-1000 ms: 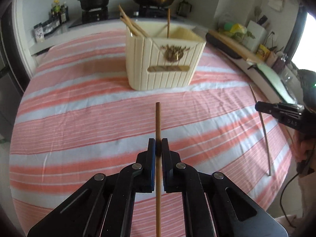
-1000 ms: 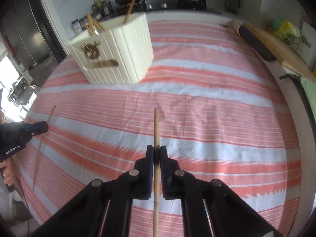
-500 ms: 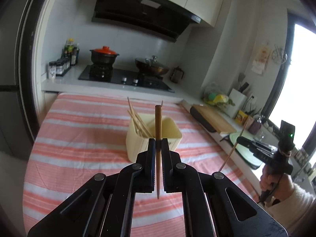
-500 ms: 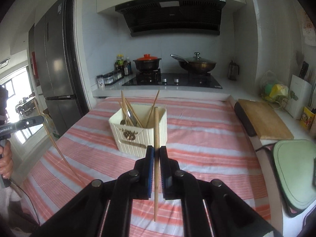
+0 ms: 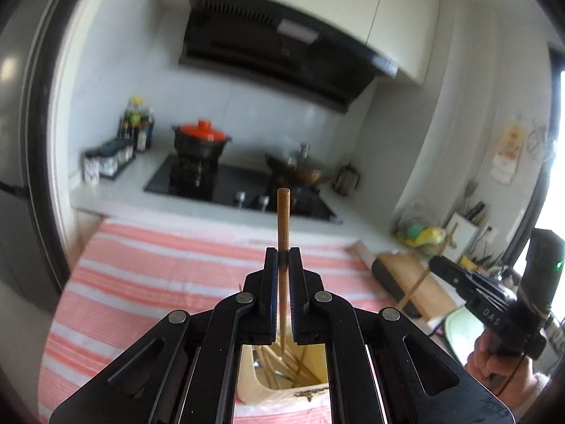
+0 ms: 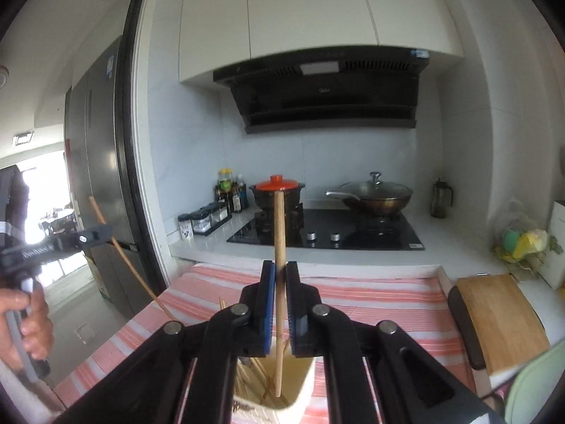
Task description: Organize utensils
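My left gripper (image 5: 282, 259) is shut on a wooden chopstick (image 5: 283, 219) held upright; its lower tip hangs over the open cream utensil box (image 5: 282, 385), which holds several chopsticks. My right gripper (image 6: 280, 274) is shut on another wooden chopstick (image 6: 279, 226), also upright, with its lower end inside the same cream box (image 6: 300, 385). Each gripper shows in the other's view: the right one at the right edge (image 5: 438, 263), the left one at the left edge (image 6: 95, 235), each with its chopstick.
The box stands on a table with a red and white striped cloth (image 5: 169, 268). Behind it is a counter with a hob, a red-lidded pot (image 6: 277, 190) and a wok (image 6: 376, 196). A wooden cutting board (image 6: 501, 318) lies to the right.
Both grippers have tilted up and moved in over the cream box, carrying their chopsticks. The box has gone from ahead of the fingers to below them.
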`<state>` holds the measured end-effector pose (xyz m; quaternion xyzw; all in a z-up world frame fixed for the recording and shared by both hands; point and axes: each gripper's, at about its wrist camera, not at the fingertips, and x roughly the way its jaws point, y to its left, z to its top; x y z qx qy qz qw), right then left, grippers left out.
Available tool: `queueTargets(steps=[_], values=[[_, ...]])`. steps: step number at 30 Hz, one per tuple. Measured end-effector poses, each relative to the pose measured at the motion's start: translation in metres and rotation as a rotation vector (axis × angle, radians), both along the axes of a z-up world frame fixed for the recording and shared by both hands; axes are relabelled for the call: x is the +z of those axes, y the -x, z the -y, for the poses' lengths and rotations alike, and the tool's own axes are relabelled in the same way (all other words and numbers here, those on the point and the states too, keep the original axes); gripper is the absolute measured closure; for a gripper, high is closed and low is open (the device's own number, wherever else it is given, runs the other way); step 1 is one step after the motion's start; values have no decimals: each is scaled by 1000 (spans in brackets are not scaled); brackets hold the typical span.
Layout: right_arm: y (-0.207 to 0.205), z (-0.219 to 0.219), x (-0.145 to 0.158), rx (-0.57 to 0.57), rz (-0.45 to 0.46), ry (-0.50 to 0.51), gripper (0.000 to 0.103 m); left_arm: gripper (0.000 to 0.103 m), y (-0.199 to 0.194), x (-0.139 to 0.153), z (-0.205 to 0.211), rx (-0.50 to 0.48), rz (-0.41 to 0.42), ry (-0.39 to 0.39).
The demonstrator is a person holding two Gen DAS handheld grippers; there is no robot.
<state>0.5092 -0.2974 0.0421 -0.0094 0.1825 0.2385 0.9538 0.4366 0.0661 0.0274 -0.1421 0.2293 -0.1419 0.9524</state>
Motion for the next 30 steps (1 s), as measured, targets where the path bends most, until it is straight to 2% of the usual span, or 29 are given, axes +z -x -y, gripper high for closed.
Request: queueTargets(steps=[6, 10, 11, 12, 13, 14, 15, 16, 17, 19, 20, 21, 23, 24, 25, 28, 29, 30], values=[[-71, -32, -67, -18, -264, 149, 97, 99, -59, -64, 22, -46, -227, -46], [-99, -41, -102, -29, -365, 169, 96, 98, -71, -90, 32, -49, -289, -82], [-102, -42, -106, -36, -379, 171, 96, 95, -70, -92, 32, -43, -288, -97], [-104, -42, -109, -54, -378, 169, 96, 85, -65, -93, 32, -43, -282, -103], [-105, -41, -110, -74, -369, 173, 95, 66, -60, -91, 30, -36, -271, -111], [-104, -39, -109, -96, -355, 171, 83, 56, -55, -89, 30, -23, -255, -120], [-99, -36, -108, -109, -341, 159, 62, 41, -46, -84, 28, -7, -228, -129], [-92, -30, -104, -119, -317, 137, 55, 33, -34, -77, 25, 6, -189, -144], [-81, -25, -97, -129, -285, 123, 52, 31, -19, -68, 22, 16, -148, -167], [-59, -18, -83, -131, -224, 125, 51, 14, 11, -53, 20, 46, -77, -212], [-47, -15, -74, -127, -189, 121, 46, 8, 32, -45, 20, 70, -34, -236], [-30, -10, -64, -124, -151, 112, 36, 0, 49, -38, 21, 94, 9, -253], [10, -1, -46, -131, -71, 93, 22, 0, 96, -26, 26, 173, 118, -310], [29, 1, -38, -134, -41, 91, 16, 0, 113, -23, 29, 201, 143, -330], [50, 4, -33, -135, -11, 92, 13, 0, 131, -23, 32, 225, 157, -345], [108, 12, -28, -144, 55, 65, 7, 0, 169, -29, 38, 278, 126, -347], [125, 15, -29, -151, 59, 52, 0, 0, 181, -33, 40, 289, 118, -334], [141, 18, -32, -156, 53, 34, 0, 0, 189, -36, 40, 294, 110, -321]])
